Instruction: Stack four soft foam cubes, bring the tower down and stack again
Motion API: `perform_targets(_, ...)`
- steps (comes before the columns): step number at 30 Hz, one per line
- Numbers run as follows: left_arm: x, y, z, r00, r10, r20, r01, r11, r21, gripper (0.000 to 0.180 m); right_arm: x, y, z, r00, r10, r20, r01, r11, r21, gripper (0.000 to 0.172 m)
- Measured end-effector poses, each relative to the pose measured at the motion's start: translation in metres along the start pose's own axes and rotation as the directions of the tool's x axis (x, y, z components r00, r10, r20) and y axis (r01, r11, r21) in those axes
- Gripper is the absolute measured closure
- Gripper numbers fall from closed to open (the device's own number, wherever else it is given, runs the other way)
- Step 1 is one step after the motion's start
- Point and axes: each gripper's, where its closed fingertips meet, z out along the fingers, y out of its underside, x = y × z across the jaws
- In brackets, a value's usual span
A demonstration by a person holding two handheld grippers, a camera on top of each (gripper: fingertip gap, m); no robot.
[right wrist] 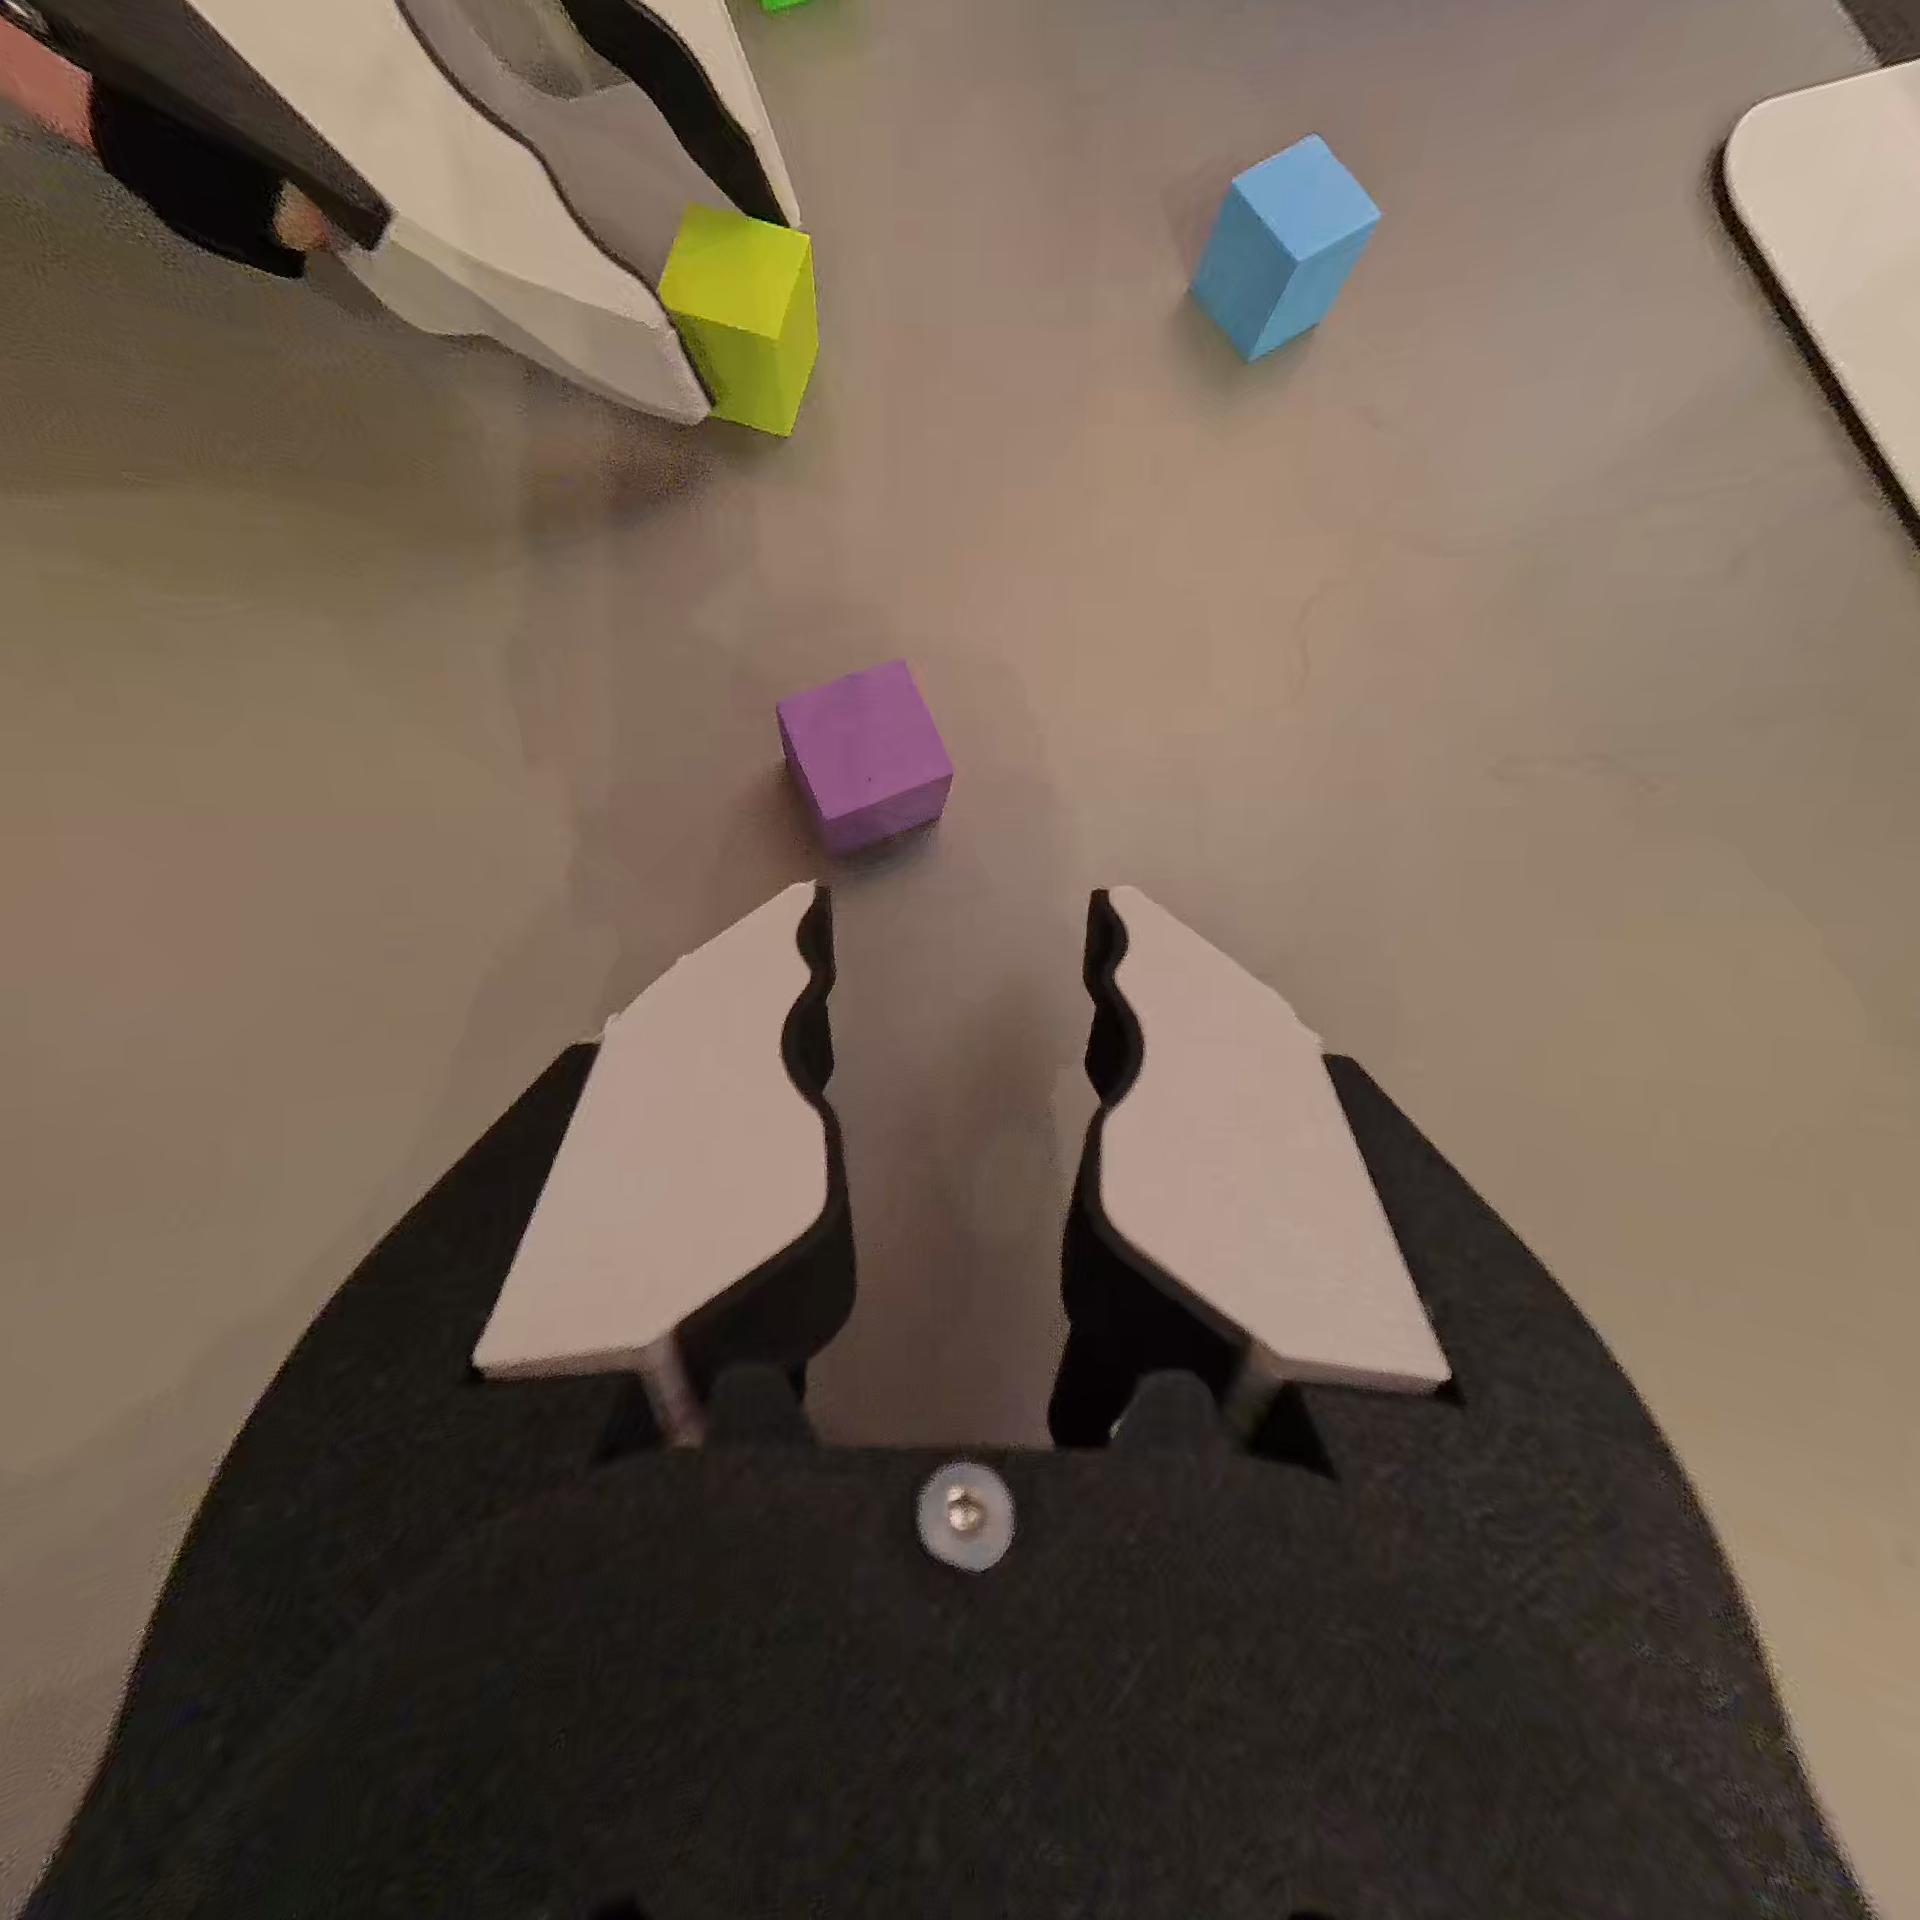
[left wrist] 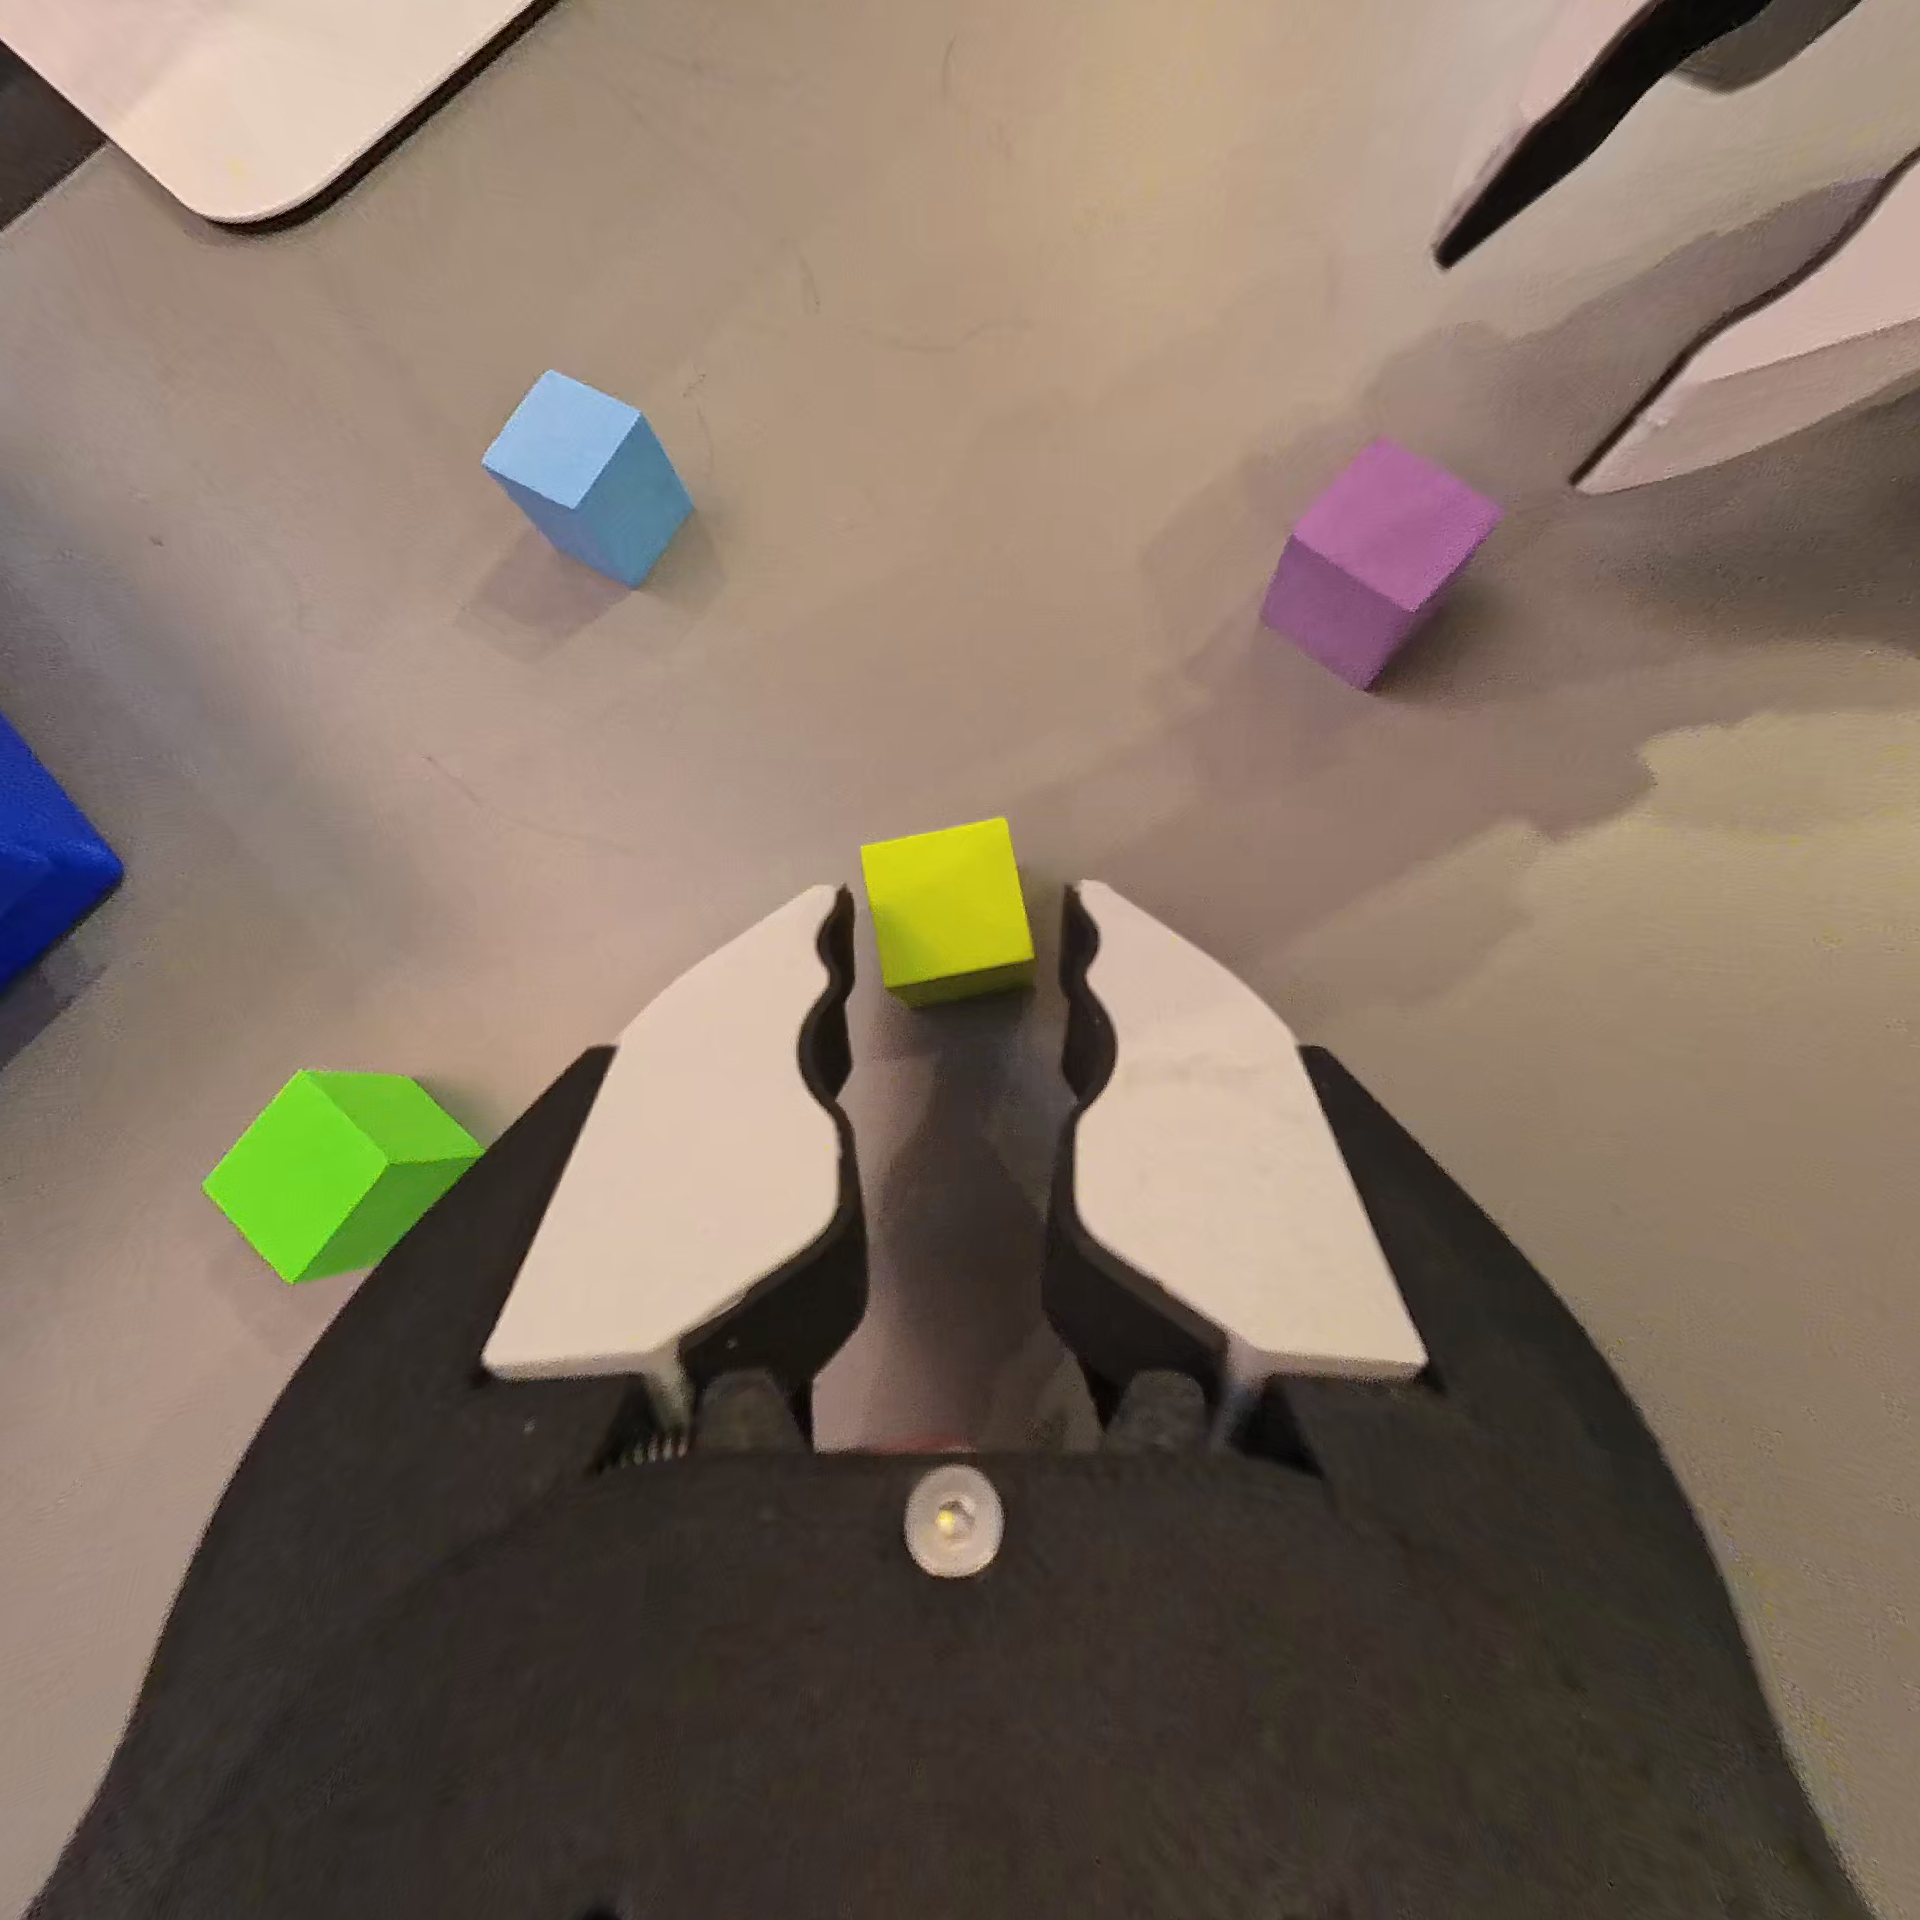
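Observation:
Four foam cubes lie apart on the grey table (left wrist: 935, 520): yellow (left wrist: 948, 904), green (left wrist: 338, 1174), light blue (left wrist: 587, 478) and purple (left wrist: 1377, 561). My left gripper (left wrist: 958, 894) is open and straddles the yellow cube, with a gap showing on each side between pad and cube. In the right wrist view the yellow cube (right wrist: 753, 322) rests on the table between those fingers. My right gripper (right wrist: 956, 899) is open and empty, and the purple cube (right wrist: 864, 753) sits just beyond its fingertips, slightly left. The light blue cube (right wrist: 1288, 244) is at the far right.
A white board with rounded corners (left wrist: 260, 94) lies at the table's far edge and also shows in the right wrist view (right wrist: 1839, 229). A dark blue object (left wrist: 42, 842) sits at the left edge. A gloved hand (right wrist: 197, 197) holds the left gripper.

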Motion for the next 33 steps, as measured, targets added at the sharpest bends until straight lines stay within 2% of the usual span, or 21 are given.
perform_targets(2,-0.002,0.001,0.002,1.000,0.012,0.008,-0.012,1.000,-0.016,0.151,0.003,0.002,0.001,1.000,0.014,-0.001,-0.014,1.000,0.000,0.126)
perform_targets(6,-0.003,-0.002,0.002,0.999,0.037,-0.008,-0.037,0.999,-0.022,0.152,0.008,0.008,0.000,1.000,0.029,0.001,-0.029,1.000,-0.001,0.128)
perform_targets(10,0.010,-0.030,-0.007,0.988,0.128,-0.090,-0.126,0.992,0.026,0.153,0.014,0.014,-0.003,0.999,0.033,0.003,-0.033,0.999,-0.012,0.129)
perform_targets(13,0.032,-0.059,-0.015,0.948,0.258,-0.184,-0.247,0.966,0.082,0.153,0.017,0.020,-0.003,0.998,0.056,0.018,-0.056,0.998,-0.008,0.129)
perform_targets(16,0.057,-0.073,-0.016,0.880,0.383,-0.282,-0.367,0.924,0.109,0.153,0.020,0.023,-0.003,0.998,0.059,0.024,-0.059,0.998,-0.009,0.129)
perform_targets(19,0.072,-0.075,-0.008,0.816,0.453,-0.359,-0.441,0.890,0.120,0.153,0.021,0.026,-0.002,0.998,0.061,0.030,-0.061,0.998,-0.010,0.130)
perform_targets(22,0.084,-0.073,-0.001,0.767,0.473,-0.434,-0.454,0.877,0.154,0.153,0.022,0.029,-0.001,0.998,0.059,0.039,-0.059,0.998,-0.004,0.131)
perform_targets(33,0.081,-0.074,0.015,0.721,0.498,-0.481,-0.470,0.862,0.187,0.153,0.024,0.033,0.002,0.990,0.103,0.094,-0.105,0.994,0.016,0.131)
